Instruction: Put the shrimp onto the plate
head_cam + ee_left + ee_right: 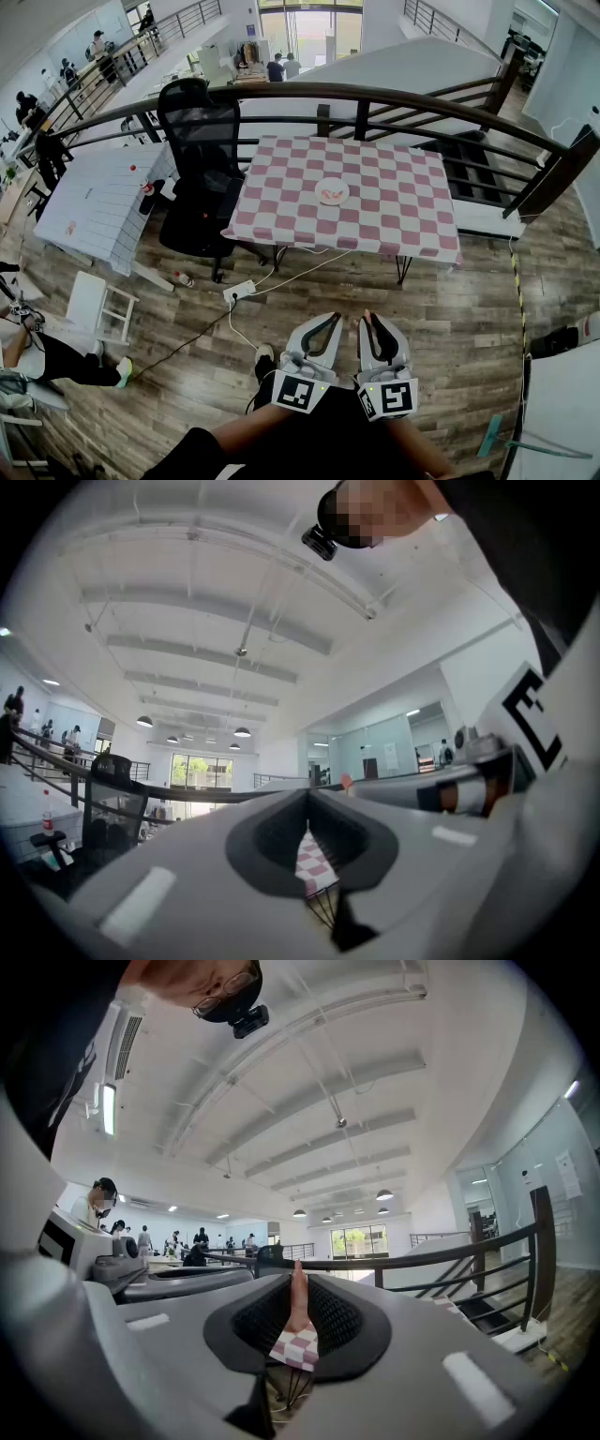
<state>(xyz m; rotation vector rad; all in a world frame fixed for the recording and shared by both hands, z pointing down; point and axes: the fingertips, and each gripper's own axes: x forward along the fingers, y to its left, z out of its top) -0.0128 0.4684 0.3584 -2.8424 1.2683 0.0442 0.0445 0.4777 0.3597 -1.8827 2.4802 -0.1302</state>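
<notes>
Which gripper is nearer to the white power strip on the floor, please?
The left. In the head view the power strip lies left of the left gripper, toward the table; the right gripper sits beyond it, farther right.

A pink-and-white checked tablecloth (375,202) in the upper middle of the frame bears a white plate (332,192), with a black office chair (199,187) to its left. At bottom centre the pale grey left gripper (333,319) and right gripper (367,317) carry black-and-white square markers. The shrimp (297,1297) is pinkish-orange.
</notes>
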